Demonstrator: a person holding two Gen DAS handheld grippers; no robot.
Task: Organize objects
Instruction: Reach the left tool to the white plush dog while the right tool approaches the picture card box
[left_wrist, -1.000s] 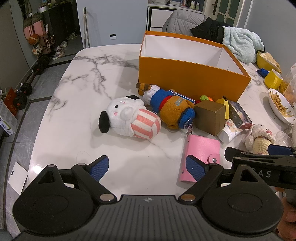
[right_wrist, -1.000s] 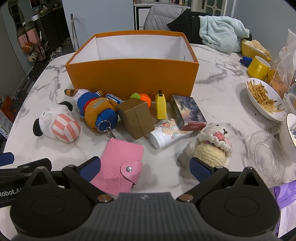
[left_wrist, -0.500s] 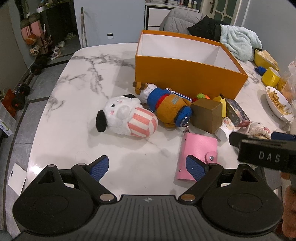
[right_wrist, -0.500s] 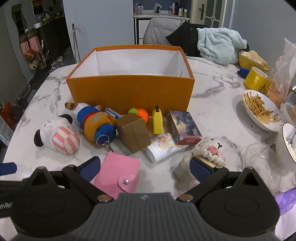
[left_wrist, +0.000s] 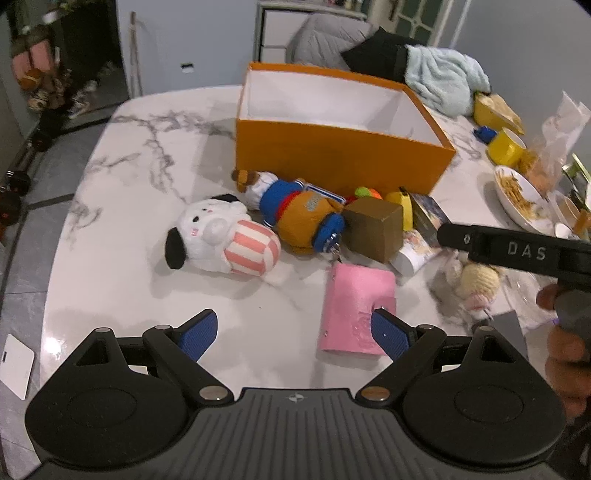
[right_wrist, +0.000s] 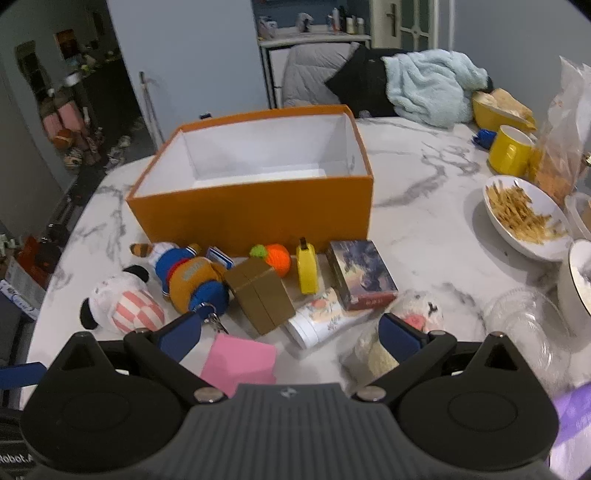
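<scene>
An empty orange box (left_wrist: 340, 155) (right_wrist: 255, 218) stands on the marble table. In front of it lie a white striped plush (left_wrist: 225, 240) (right_wrist: 122, 306), a blue-and-brown plush (left_wrist: 299, 214) (right_wrist: 192, 277), a brown box (left_wrist: 375, 229) (right_wrist: 260, 295), a pink wallet (left_wrist: 356, 306) (right_wrist: 240, 363), a yellow toy (right_wrist: 308, 271), a picture box (right_wrist: 360, 273), a white tube (right_wrist: 319, 323) and a crochet doll (left_wrist: 476, 282) (right_wrist: 410, 314). My left gripper (left_wrist: 293, 334) is open and empty above the near table. My right gripper (right_wrist: 290, 332) is open and empty, raised above the wallet and doll.
At the right stand a bowl of fries (right_wrist: 524, 218), a yellow mug (right_wrist: 511, 155), a glass dish (right_wrist: 528, 321) and a snack bag (right_wrist: 561, 147). A blue towel (right_wrist: 428, 88) lies behind the box. The table's left edge drops to the floor (left_wrist: 33, 206).
Both grippers have lifted and pulled back, so the objects look smaller and lower. The right gripper has risen over the doll. No object has moved.
</scene>
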